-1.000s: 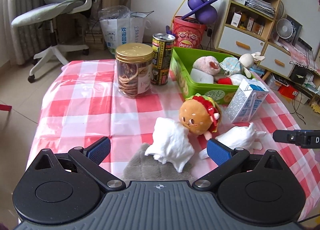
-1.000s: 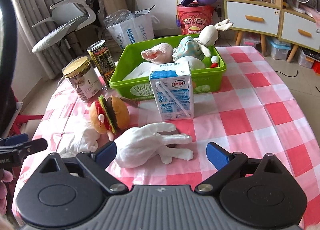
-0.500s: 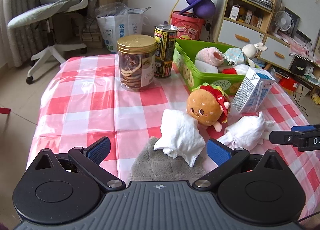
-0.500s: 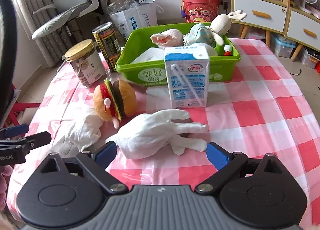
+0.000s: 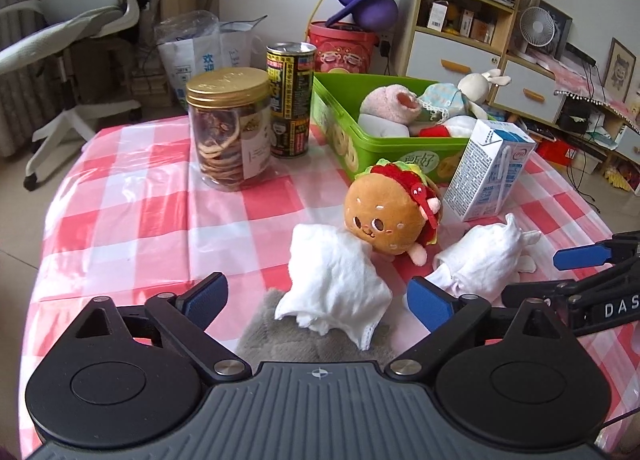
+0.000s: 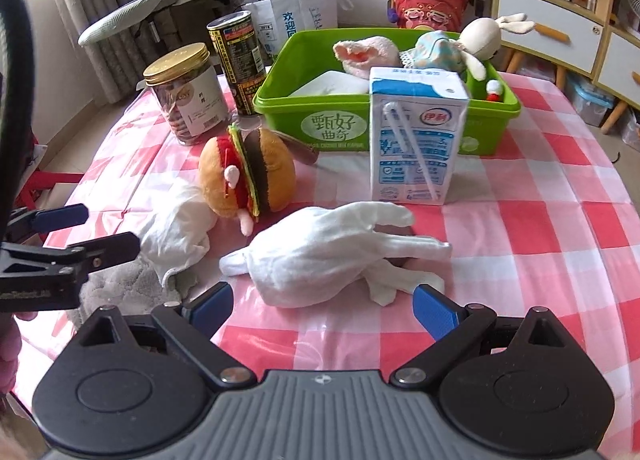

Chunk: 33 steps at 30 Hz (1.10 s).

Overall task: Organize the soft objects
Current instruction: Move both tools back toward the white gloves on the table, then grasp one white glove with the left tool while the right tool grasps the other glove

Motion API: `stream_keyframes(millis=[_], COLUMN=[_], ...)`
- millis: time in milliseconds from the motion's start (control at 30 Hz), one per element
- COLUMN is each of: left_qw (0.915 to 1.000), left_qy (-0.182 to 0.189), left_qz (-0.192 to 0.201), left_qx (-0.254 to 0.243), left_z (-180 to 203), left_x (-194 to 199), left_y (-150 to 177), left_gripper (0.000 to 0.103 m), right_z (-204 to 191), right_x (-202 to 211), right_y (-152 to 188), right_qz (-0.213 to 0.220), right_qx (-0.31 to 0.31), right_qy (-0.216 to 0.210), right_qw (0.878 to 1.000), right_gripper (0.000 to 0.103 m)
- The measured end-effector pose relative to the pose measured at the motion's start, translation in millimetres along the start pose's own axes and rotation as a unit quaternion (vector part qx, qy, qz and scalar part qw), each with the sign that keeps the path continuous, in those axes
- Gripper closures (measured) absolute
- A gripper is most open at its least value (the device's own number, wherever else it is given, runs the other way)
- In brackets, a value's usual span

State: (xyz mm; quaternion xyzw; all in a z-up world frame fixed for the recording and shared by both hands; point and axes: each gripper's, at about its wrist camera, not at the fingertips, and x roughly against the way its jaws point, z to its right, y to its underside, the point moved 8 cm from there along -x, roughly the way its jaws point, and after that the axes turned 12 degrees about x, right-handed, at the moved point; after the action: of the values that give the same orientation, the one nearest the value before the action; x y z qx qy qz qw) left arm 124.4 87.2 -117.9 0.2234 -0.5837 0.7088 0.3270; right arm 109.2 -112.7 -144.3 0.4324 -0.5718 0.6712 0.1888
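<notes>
A crumpled white cloth (image 5: 332,280) lies on a grey towel (image 5: 304,340), touching a burger plush (image 5: 384,212). My left gripper (image 5: 316,300) hangs just before the cloth. Its jaws are closing, with the cloth's near part between them and the pads clear of it. A white glove (image 6: 328,252) lies flat on the checked tablecloth. My right gripper (image 6: 322,308) stands open right in front of it, a blue pad on each side. The green bin (image 6: 280,100) behind holds several soft toys.
A milk carton (image 6: 416,140) stands between the glove and the bin. A gold-lidded jar (image 5: 228,128) and a tall can (image 5: 290,100) stand left of the bin. An office chair, bags and a shelf unit are beyond the table. The near-left tablecloth is bare.
Both grippers have come down and closer to the table. The cloth and the glove now sit nearer between their fingers. The left jaws have narrowed slightly.
</notes>
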Motion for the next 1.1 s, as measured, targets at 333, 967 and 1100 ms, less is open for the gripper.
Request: stream_keyframes(millis=[333, 967, 1100], left_qw=[0.9996, 0.997, 0.996], left_qy=[0.0, -0.013, -0.01], left_qz=[-0.023, -0.043, -0.045], left_qx=[0.015, 0.063, 0.077], left_z=[10, 8, 6], left_x=[-24, -33, -28], left_y=[-1, -5, -9], left_gripper=[0.036, 0.089, 0.096], right_z=[-1, 12, 13], right_x=[-14, -27, -21], right_y=[-4, -7, -9], right_qz=[-0.005, -0.014, -0.009], right_qx=[-0.007, -0.077, -0.075], right_qy=[-0.013, -0.05, -0.055], right_qw=[1.0, 0.996, 0.996], right_gripper=[0.031, 0.094, 0.103])
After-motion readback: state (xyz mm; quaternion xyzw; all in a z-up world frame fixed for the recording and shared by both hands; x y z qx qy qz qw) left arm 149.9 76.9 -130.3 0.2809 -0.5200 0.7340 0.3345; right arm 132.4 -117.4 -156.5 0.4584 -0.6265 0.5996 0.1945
